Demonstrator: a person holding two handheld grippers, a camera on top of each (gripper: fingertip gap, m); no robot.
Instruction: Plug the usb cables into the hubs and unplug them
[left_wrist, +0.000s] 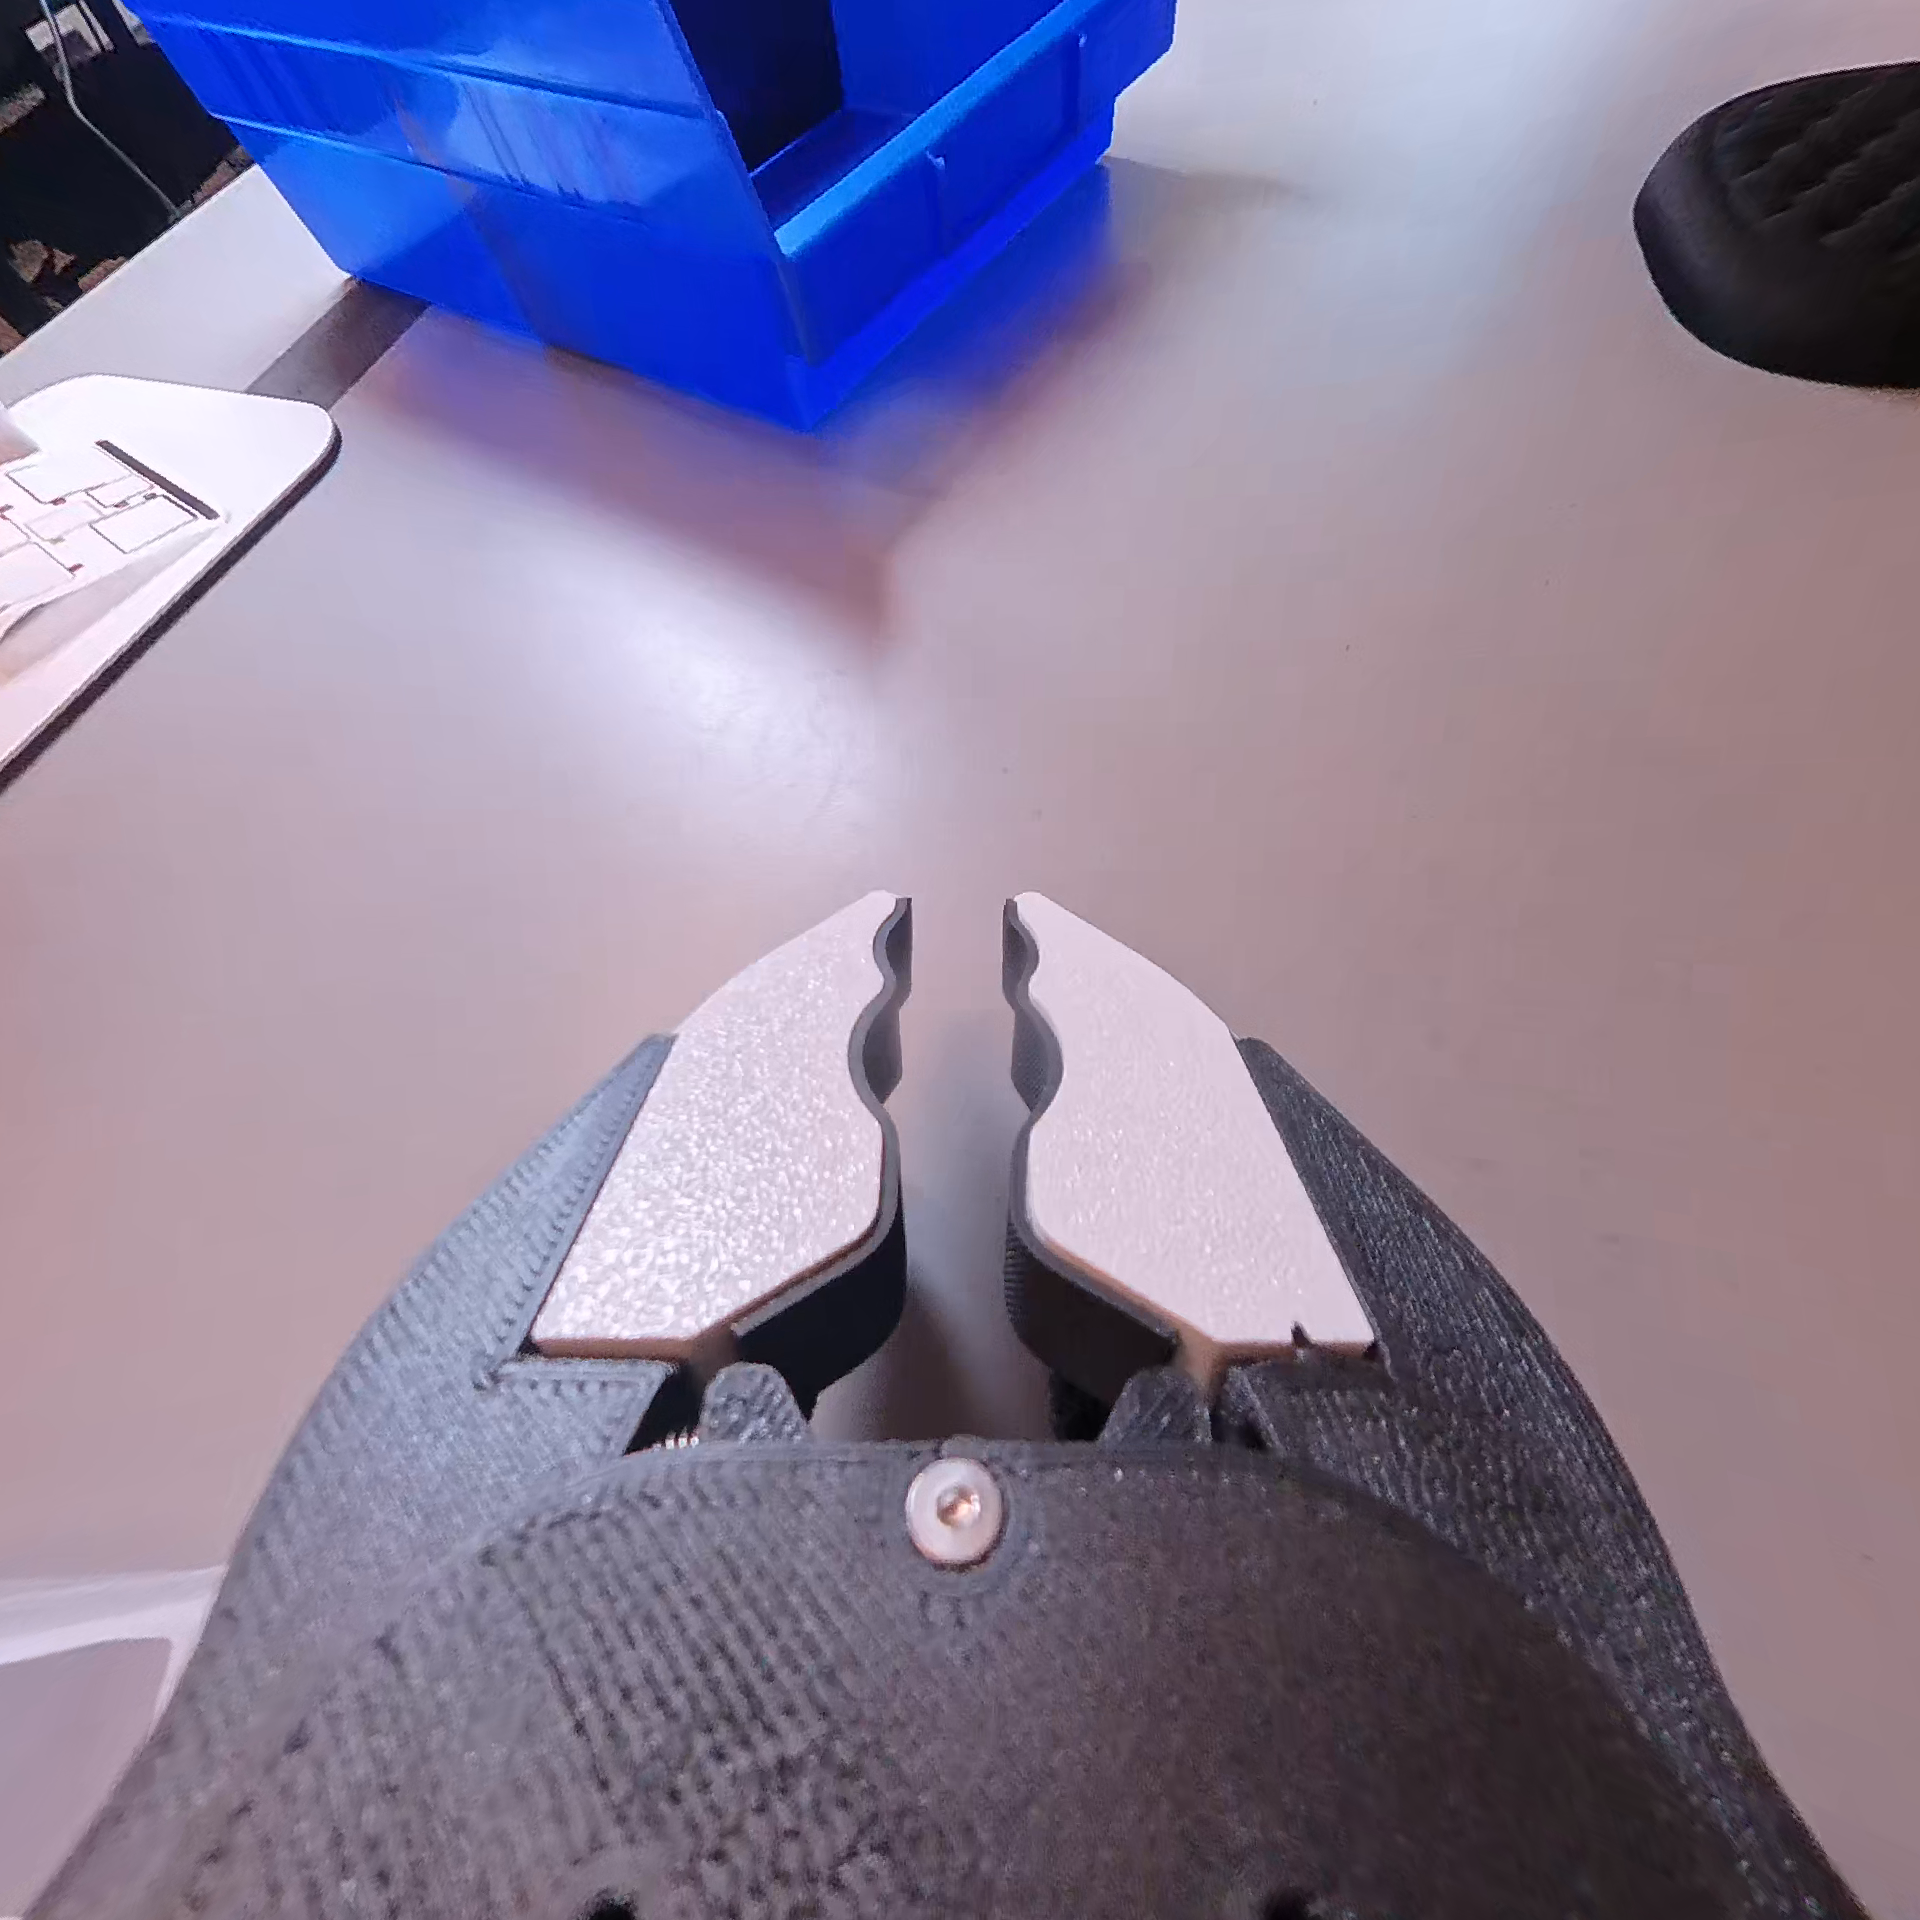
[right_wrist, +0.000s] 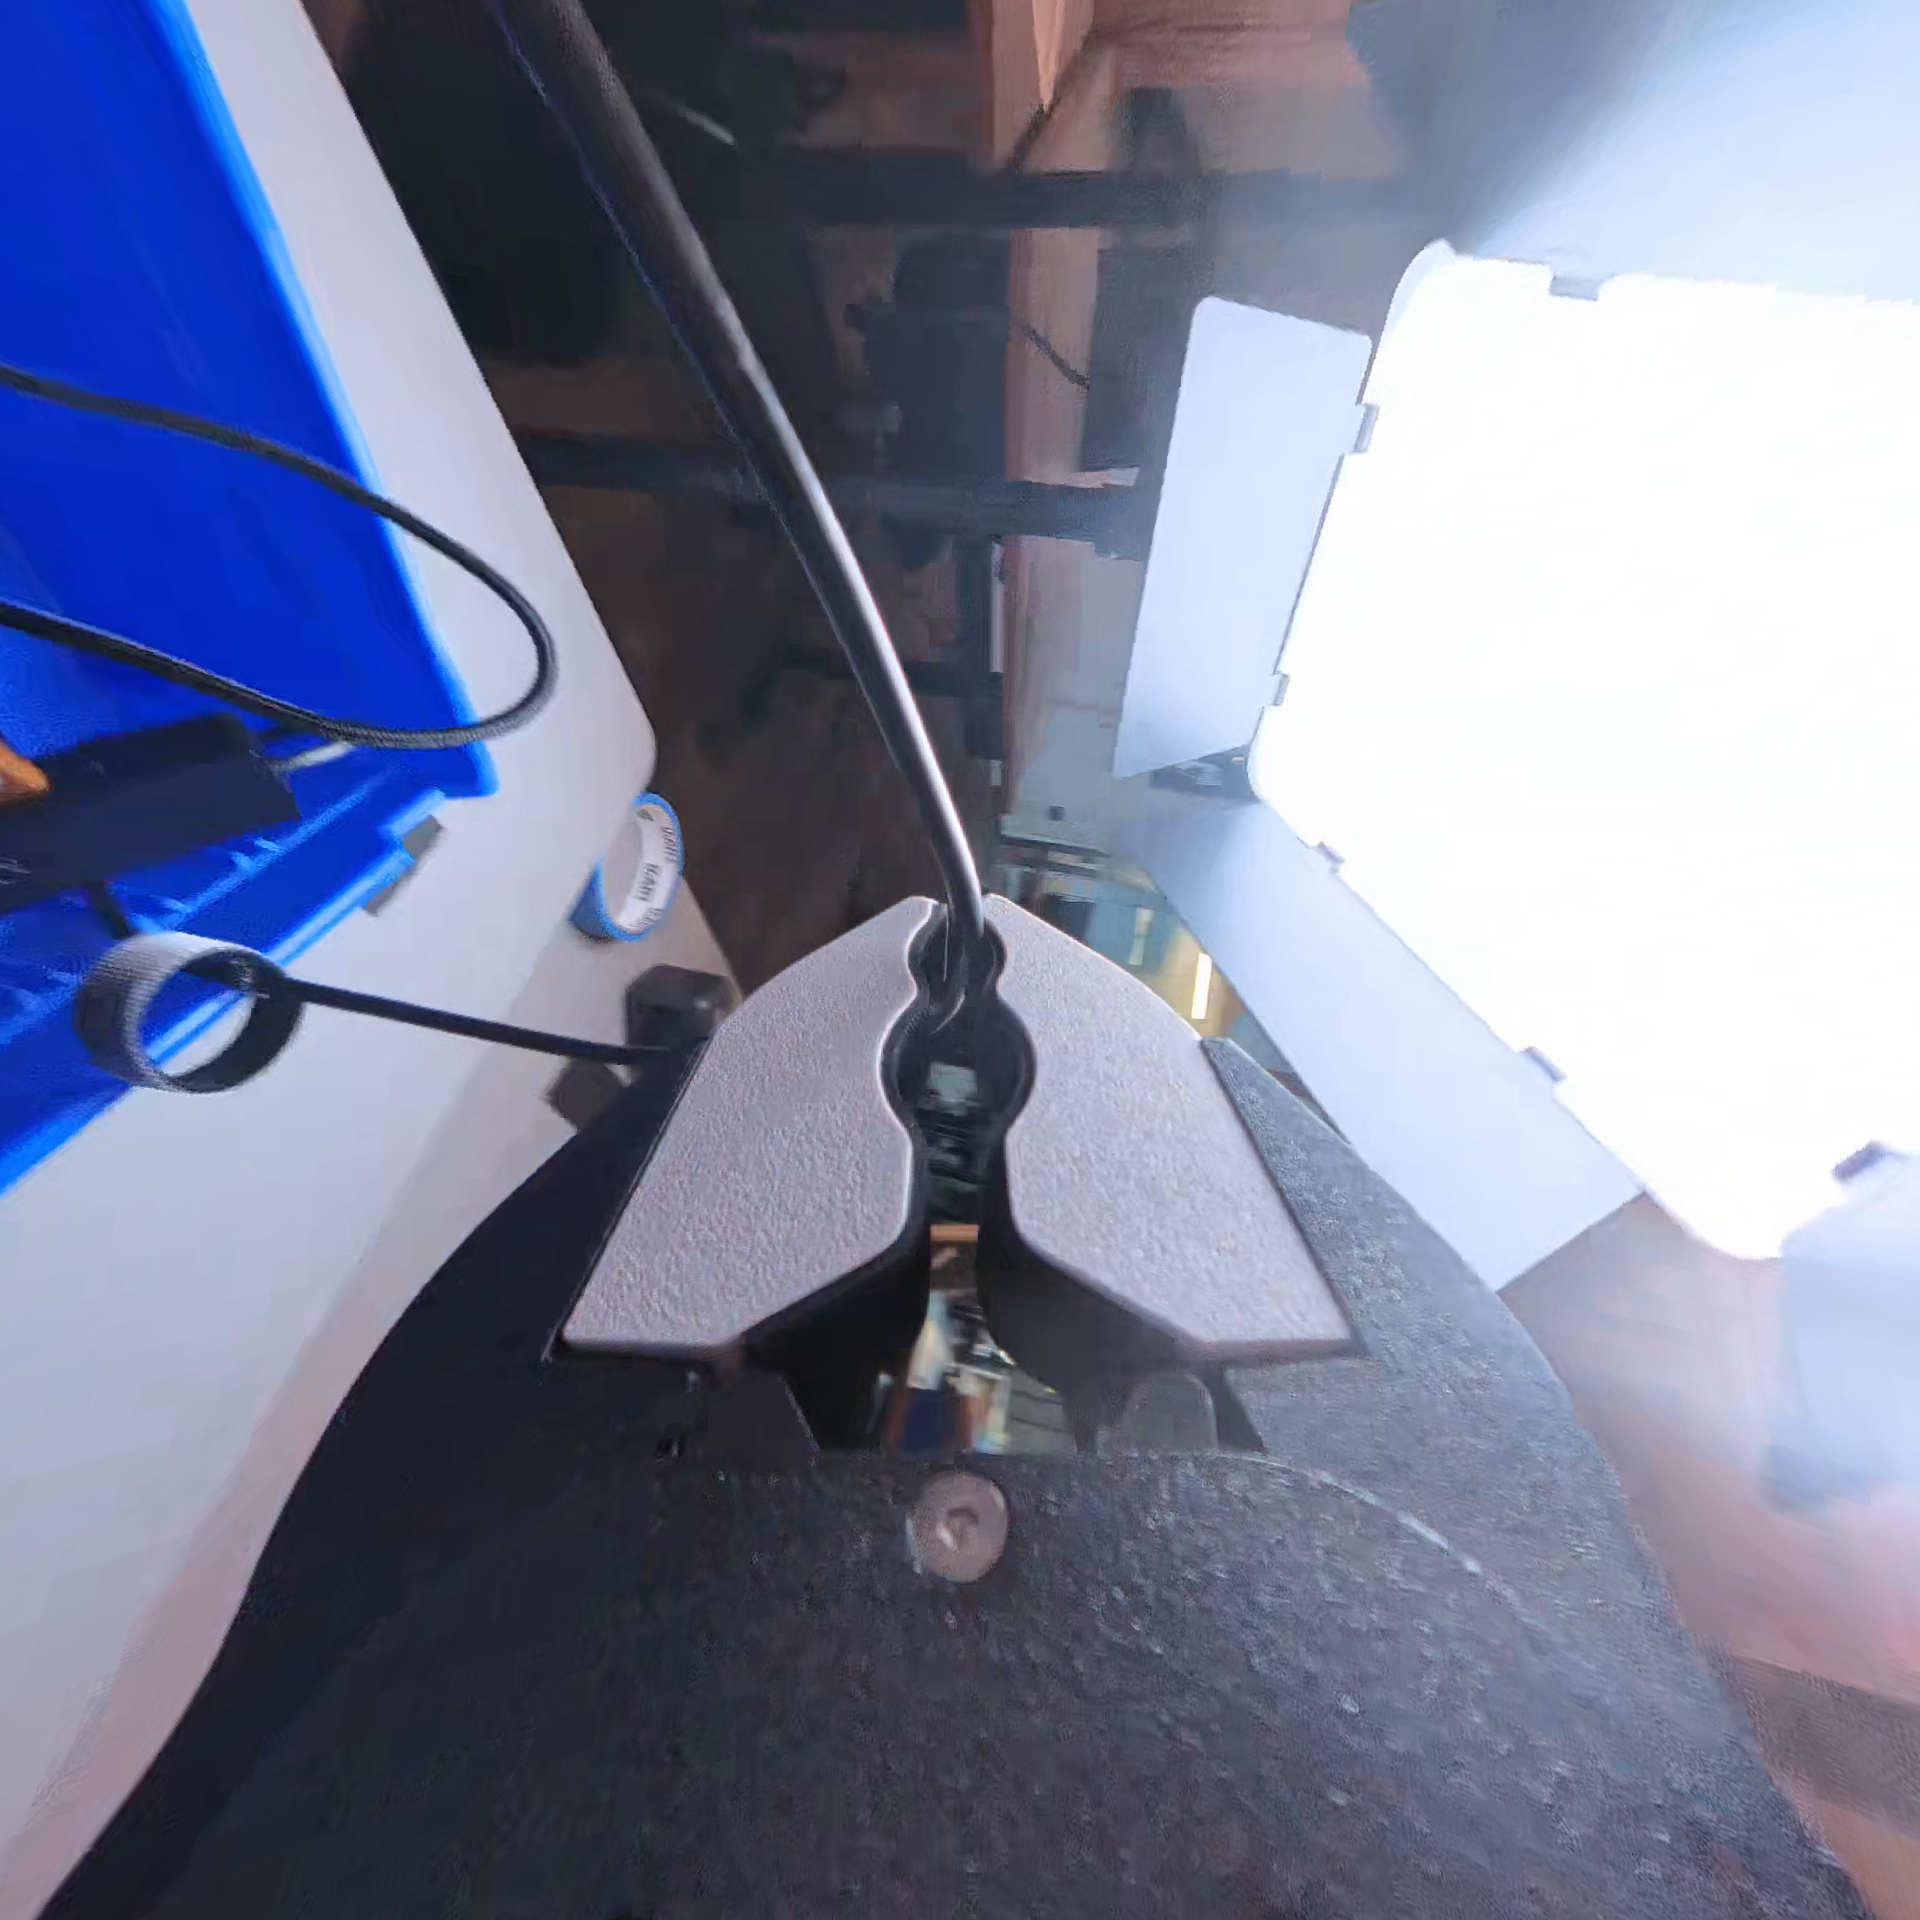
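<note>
The right tool (right_wrist: 961, 940) is squeezed tight on a black cable (right_wrist: 790, 457). The cable runs up and away from its tips, and the tool is tipped on its side, up off the tabletop (right_wrist: 343, 1195). I cannot see the plug at the end of this cable, so I cannot tell if it is in anything.

The left tool (left_wrist: 956, 925) has a small gap between its tips and holds nothing. It hangs over a bare part of the tabletop (left_wrist: 1351, 727).

Beside the right tool sits a blue bin (right_wrist: 177, 436). A dark box (right_wrist: 135, 795), maybe a hub, lies in it with a thin braided cable (right_wrist: 457, 561) looping out. A cable strap loop (right_wrist: 182, 1013) hangs near its edge.

I think the job is somewhere in the middle: one cable is in hand, and any plugging or unplugging still has to be finished.
</note>
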